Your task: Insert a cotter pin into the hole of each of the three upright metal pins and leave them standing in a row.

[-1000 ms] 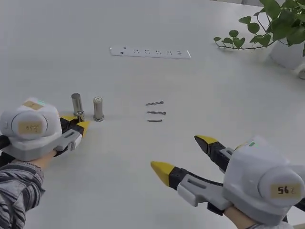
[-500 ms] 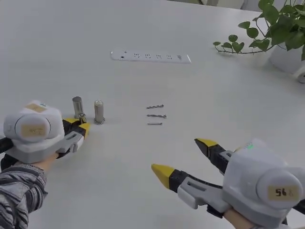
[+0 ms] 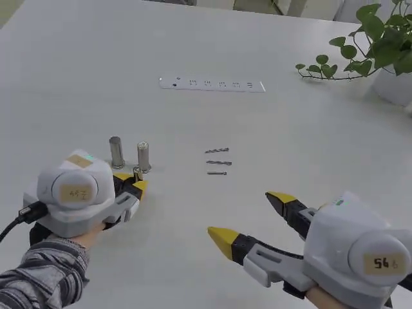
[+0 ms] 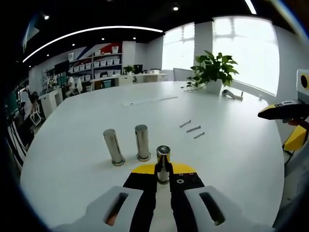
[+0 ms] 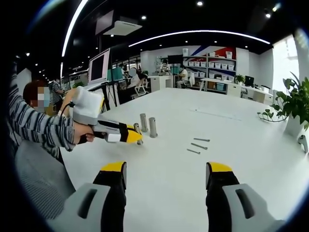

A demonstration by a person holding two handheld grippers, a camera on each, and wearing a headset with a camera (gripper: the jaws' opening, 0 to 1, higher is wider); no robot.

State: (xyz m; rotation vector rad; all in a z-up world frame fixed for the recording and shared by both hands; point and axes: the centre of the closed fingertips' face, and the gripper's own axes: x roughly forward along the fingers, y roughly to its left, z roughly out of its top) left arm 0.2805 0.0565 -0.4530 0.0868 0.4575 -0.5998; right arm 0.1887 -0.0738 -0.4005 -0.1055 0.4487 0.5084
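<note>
1. left gripper (image 4: 163, 170): i read its jaws as clamped together on a third metal pin (image 4: 163, 159). the grip sits low on the shaft and the pin stands upright between the yellow tips. i cannot tell whether its base touches the table (image 3: 77, 71) or hangs just above it, as the jaws cover that part.

2. two metal pins: the far-left one (image 3: 116, 152) and its neighbour (image 3: 143, 157) stand upright on the table, close beside each other but apart. the clamped pin is just in front of the neighbour, on my side of it.

3. cotter pins (image 3: 218, 163): three lie flat on the table in a short stack of parallel lines, to the right of the upright pins and well apart from them. none of them is in a hole.

4. right gripper (image 3: 251, 215): its jaws are spread wide with nothing between them. it hovers over bare table nearer to me than the cotter pins, tips pointing left and away.

5. background: a white power strip (image 3: 212, 84) lies across the far side of the table; a potted plant (image 3: 380, 38) stands at the far right corner.
</note>
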